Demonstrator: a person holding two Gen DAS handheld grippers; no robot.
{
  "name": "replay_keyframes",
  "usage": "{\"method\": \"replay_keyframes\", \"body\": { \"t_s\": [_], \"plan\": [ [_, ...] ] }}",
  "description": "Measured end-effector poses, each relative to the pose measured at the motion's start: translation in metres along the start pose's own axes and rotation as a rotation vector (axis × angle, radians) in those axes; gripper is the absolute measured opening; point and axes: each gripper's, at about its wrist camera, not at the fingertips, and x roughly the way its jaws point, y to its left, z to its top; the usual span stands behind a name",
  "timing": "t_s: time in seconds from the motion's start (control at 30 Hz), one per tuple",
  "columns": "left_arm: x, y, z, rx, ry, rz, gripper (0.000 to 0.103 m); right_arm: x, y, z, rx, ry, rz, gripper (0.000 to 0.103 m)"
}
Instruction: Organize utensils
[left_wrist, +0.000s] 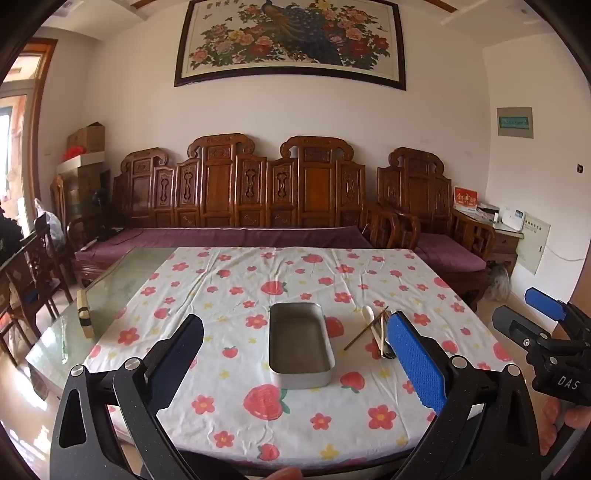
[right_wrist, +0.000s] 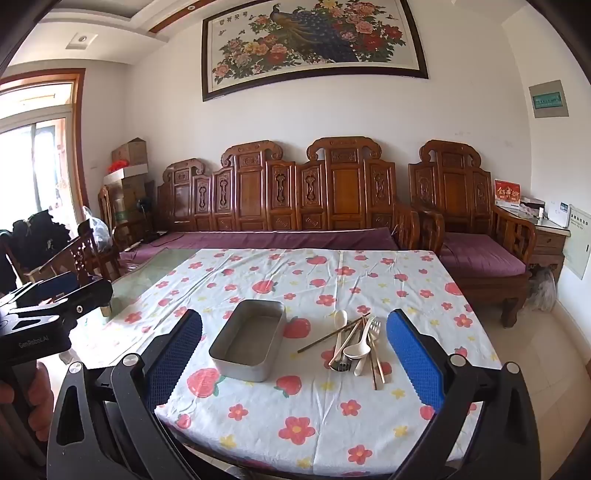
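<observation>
Both your left tongs (left_wrist: 295, 354) and right tongs (right_wrist: 293, 354) are released, grasping nothing. The utensils (right_wrist: 354, 343) lie tangled just right of the empty tin (right_wrist: 248, 339); grabbing 1 could drag others off the worktop (right_wrist: 314, 424).

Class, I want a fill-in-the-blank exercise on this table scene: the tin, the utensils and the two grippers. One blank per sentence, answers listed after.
1. The metal tin holds ____ utensils.
2. The pile of utensils lies on the tin's ____ side.
3. Both the left gripper and the right gripper have their jaws ____.
4. The tablecloth is printed with flowers and ____.

Answers: no; right; open; strawberries
</observation>
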Motion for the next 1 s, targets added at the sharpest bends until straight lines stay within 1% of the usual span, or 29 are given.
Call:
{"method": "replay_keyframes", "body": {
  "t_s": [0.07,0.43,0.63,0.67,0.7,0.8,1.0],
  "plan": [
    [-0.0005,0.0011,0.0001,-0.015,-0.011,-0.009,0.097,0.0003,-0.0006,0.0002,0.003,0.005,0.003,0.101],
    [-0.0025,0.0023,0.0002,-0.006,-0.007,-0.011,0.097,-0.0001,-0.0029,0.0002,0.011,0.003,0.005,0.101],
    [0.0034,0.0023,0.0006,0.001,-0.011,-0.004,0.097,-0.0027,0.0,0.0016,0.009,-0.001,0.009,0.101],
    [0.0031,0.0019,0.001,0.002,-0.012,-0.003,0.097,-0.0026,0.0001,0.0023,0.008,0.0,0.009,0.101],
    [-0.0053,-0.0035,0.0034,0.005,-0.012,-0.002,0.097,-0.003,-0.0004,0.0023,0.009,-0.002,0.009,0.101],
    [-0.0057,-0.0041,0.004,0.006,-0.013,-0.002,0.097,-0.0053,-0.002,0.0036,0.01,-0.001,0.009,0.101],
    [-0.0063,-0.0058,0.0059,0.011,-0.022,0.004,0.097,0.0008,-0.0015,-0.0045,0.011,0.004,0.007,0.101]
  ]
}}
